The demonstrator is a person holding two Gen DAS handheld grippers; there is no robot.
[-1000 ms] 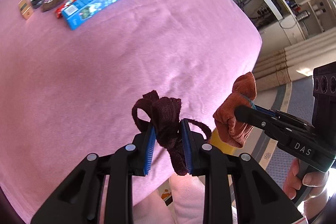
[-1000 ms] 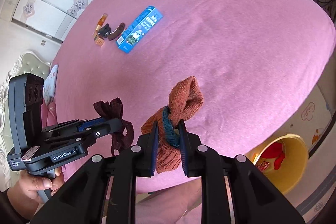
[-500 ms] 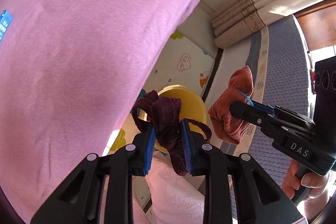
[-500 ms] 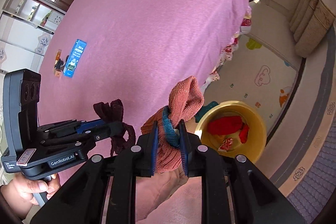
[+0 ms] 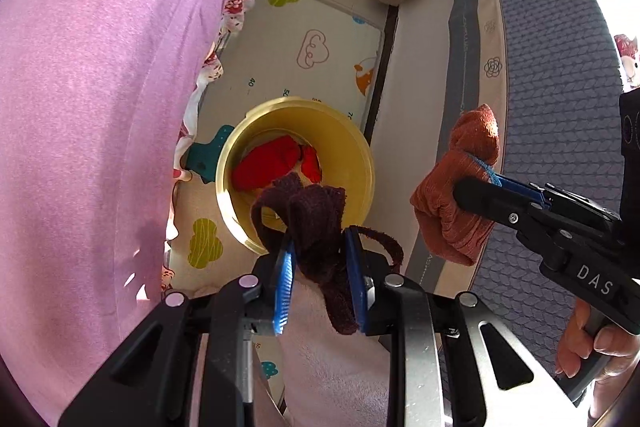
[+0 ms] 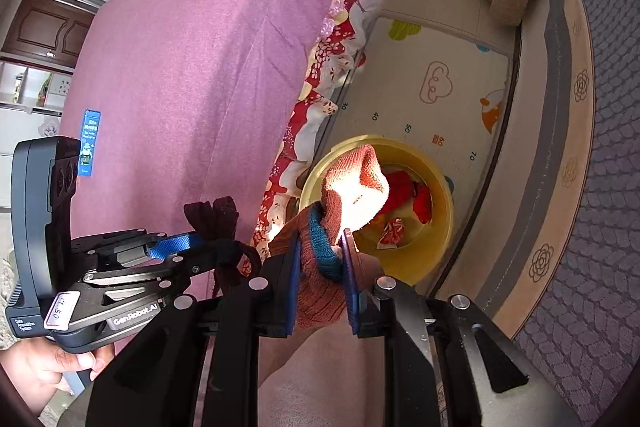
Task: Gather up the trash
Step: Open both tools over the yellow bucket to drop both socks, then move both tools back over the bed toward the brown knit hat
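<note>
A: How many socks?

B: Two. The left gripper [image 5: 318,259] pinches one dark brown sock [image 5: 316,223]. The right gripper [image 6: 322,273] pinches one fuzzy orange sock [image 6: 352,183].

A: And farther away?

B: One yellow bucket [image 5: 362,155] on the floor below them, red things [image 5: 266,165] inside.

Left gripper [image 5: 318,263] clamped on dark brown sock [image 5: 320,227] above yellow bucket [image 5: 362,163], red cloth [image 5: 266,167] inside bucket, right gripper [image 5: 476,187] gripped orange sock [image 5: 460,195] beside it, pink bedcover [image 5: 100,87] at left
</note>
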